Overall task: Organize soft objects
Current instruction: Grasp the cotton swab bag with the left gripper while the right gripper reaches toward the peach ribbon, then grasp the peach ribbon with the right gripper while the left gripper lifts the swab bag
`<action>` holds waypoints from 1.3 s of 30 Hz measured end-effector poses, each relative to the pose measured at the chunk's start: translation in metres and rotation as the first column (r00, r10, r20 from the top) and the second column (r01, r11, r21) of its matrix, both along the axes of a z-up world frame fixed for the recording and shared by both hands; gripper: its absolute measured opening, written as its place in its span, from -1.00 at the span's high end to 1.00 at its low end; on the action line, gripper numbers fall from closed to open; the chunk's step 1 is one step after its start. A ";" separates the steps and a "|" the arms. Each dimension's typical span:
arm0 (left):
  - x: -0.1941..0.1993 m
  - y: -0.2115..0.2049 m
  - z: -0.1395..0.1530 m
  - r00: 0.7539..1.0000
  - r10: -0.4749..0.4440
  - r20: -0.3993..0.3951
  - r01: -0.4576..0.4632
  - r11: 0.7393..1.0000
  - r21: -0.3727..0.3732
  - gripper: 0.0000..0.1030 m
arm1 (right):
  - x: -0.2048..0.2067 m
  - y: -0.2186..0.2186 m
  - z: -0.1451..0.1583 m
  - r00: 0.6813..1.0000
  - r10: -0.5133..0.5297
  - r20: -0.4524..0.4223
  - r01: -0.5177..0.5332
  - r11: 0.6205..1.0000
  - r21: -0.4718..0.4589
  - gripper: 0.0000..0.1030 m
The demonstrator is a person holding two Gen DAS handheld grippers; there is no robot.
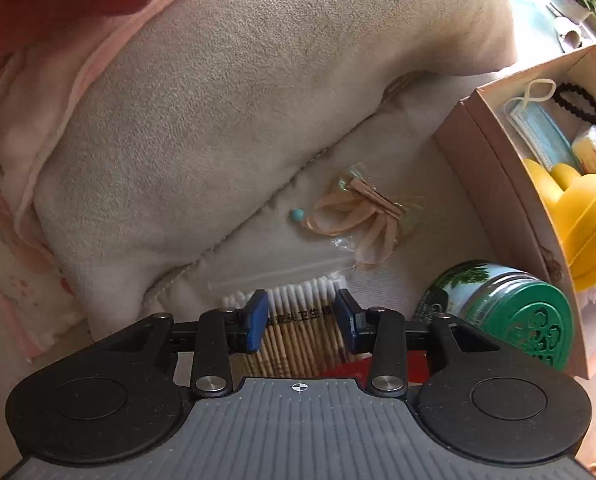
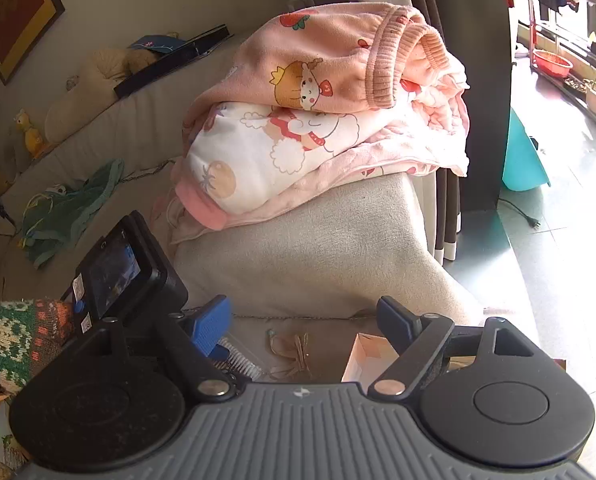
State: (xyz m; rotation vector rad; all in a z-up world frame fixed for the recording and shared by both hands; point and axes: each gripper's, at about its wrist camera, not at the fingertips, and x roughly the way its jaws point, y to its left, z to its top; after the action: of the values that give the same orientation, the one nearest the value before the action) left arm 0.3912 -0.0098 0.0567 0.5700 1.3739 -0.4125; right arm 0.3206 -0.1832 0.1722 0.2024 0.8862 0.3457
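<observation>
Left tongs (image 1: 302,322) straddle cotton swabs (image 1: 298,320), box (image 1: 498,208) edge near.

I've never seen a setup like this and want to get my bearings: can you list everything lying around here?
cotton swabs: one clear bag, white tips, on the sofa seat between the left tongs
hair ties: one clear packet, beige, on the seat
cardboard box: one, brown, at the right, open
face mask: one, blue, in the box
hair band: one, black, in the box
tin: one, green, beside the box
clothes: a pile, pink, on the sofa arm
left tongs: blue pads, around the swabs
right tongs: blue pads, wide open, empty
</observation>
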 end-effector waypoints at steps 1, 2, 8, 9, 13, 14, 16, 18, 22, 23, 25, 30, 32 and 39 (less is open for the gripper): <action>0.001 0.003 -0.001 1.000 -0.002 0.027 0.001 1.000 0.015 0.13 | 0.001 0.000 -0.003 1.000 0.004 -0.003 -0.004 1.000 0.002 -0.58; 0.003 0.006 -0.001 0.999 0.002 0.051 -0.003 1.000 0.023 0.13 | 0.001 0.001 -0.006 1.000 0.006 -0.005 -0.006 1.000 0.004 -0.58; 0.010 0.049 0.019 0.981 0.165 0.098 -0.163 0.986 -0.023 0.18 | -0.005 -0.001 -0.015 1.000 0.017 -0.016 -0.017 1.000 0.017 -0.58; 0.011 0.059 0.023 0.973 0.216 0.077 -0.213 0.976 -0.045 0.18 | -0.007 -0.002 -0.015 1.000 0.020 -0.012 -0.020 1.000 0.014 -0.58; 0.014 0.089 0.023 0.912 0.408 -0.047 -0.411 0.905 -0.108 0.19 | -0.012 -0.002 -0.015 1.000 0.028 -0.001 -0.028 1.000 0.006 -0.58; 0.015 0.093 0.021 0.896 0.436 -0.089 -0.444 0.886 -0.130 0.19 | -0.012 -0.001 -0.016 0.999 0.032 -0.001 -0.032 0.999 0.009 -0.58; 0.015 0.094 0.015 0.877 0.455 -0.155 -0.477 0.865 -0.158 0.19 | -0.012 0.001 -0.016 0.999 0.039 0.000 -0.039 0.999 0.024 -0.58; 0.016 0.085 0.015 0.885 0.440 -0.156 -0.461 0.875 -0.147 0.03 | -0.013 0.003 -0.016 0.999 0.046 0.003 -0.046 0.998 0.038 -0.58; 0.022 0.074 0.010 0.885 0.427 -0.186 -0.456 0.875 -0.165 -0.69 | -0.019 0.003 -0.015 0.998 0.060 0.015 -0.061 0.998 0.031 -0.58; 0.022 0.072 0.010 0.888 0.420 -0.186 -0.449 0.878 -0.166 -0.82 | -0.021 0.002 -0.015 0.998 0.061 0.016 -0.062 0.998 0.027 -0.58; 0.022 0.069 0.009 0.902 0.407 -0.145 -0.425 0.896 -0.131 -0.80 | -0.022 0.000 -0.016 0.998 0.057 0.014 -0.057 0.998 0.028 -0.58; 0.024 0.072 0.016 0.922 0.382 -0.072 -0.386 0.920 -0.064 -0.56 | -0.023 -0.001 -0.020 0.998 0.059 0.004 -0.059 0.998 0.007 -0.58; 0.029 0.079 0.014 0.908 0.407 -0.105 -0.415 0.906 -0.082 -0.59 | -0.021 0.001 -0.023 0.998 0.058 -0.008 -0.058 0.998 0.004 -0.58; 0.039 0.082 0.008 0.904 0.402 -0.146 -0.419 0.901 -0.115 -0.75 | -0.005 0.017 -0.025 0.998 0.052 -0.046 -0.053 0.998 -0.025 -0.58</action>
State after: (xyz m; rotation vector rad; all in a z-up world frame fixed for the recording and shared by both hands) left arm 0.4300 0.0724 0.0647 0.1265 1.5212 -0.1995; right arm 0.3157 -0.1660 0.1471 0.1637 0.9412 0.3796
